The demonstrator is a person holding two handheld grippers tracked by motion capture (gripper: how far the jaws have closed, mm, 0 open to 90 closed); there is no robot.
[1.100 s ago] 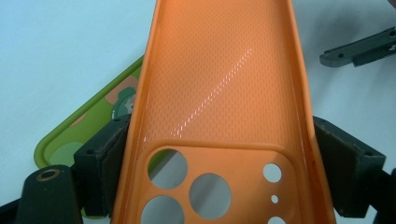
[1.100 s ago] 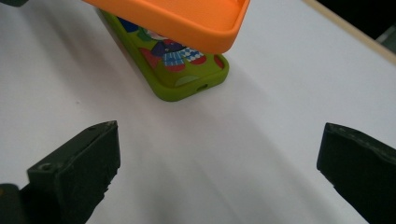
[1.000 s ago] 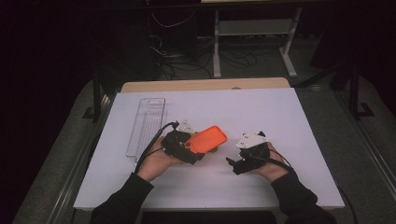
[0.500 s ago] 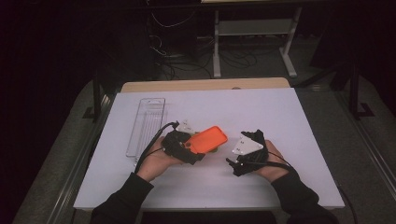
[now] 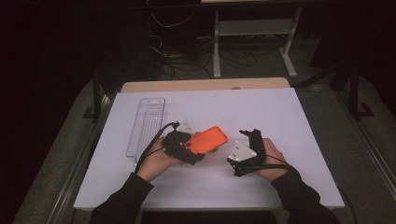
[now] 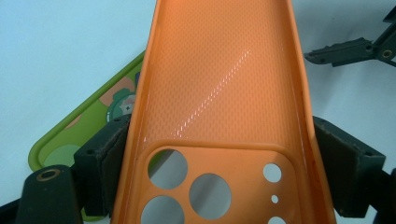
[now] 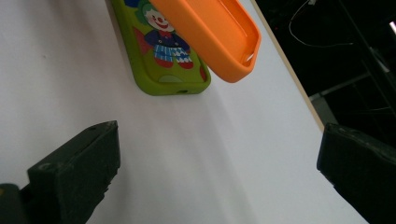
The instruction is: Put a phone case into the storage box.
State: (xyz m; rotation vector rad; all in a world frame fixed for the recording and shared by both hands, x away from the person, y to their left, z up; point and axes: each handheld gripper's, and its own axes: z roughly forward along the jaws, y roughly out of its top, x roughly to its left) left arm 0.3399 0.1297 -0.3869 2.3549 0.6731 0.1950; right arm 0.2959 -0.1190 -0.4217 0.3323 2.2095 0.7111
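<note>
Orange phone case (image 6: pixel 219 107) sits pinched by its long edges between the left gripper (image 6: pixel 219 172) pads, lifted over a green case (image 7: pixel 161 56) — the right gripper (image 7: pixel 219 172), spread wide and empty, probably must approach its free end next.

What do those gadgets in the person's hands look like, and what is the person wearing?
Both are black and blocky. The left gripper trails a black cable; the right gripper carries a grey three-cornered plate. Each has two chunky black jaws. The person wears dark long sleeves.
</note>
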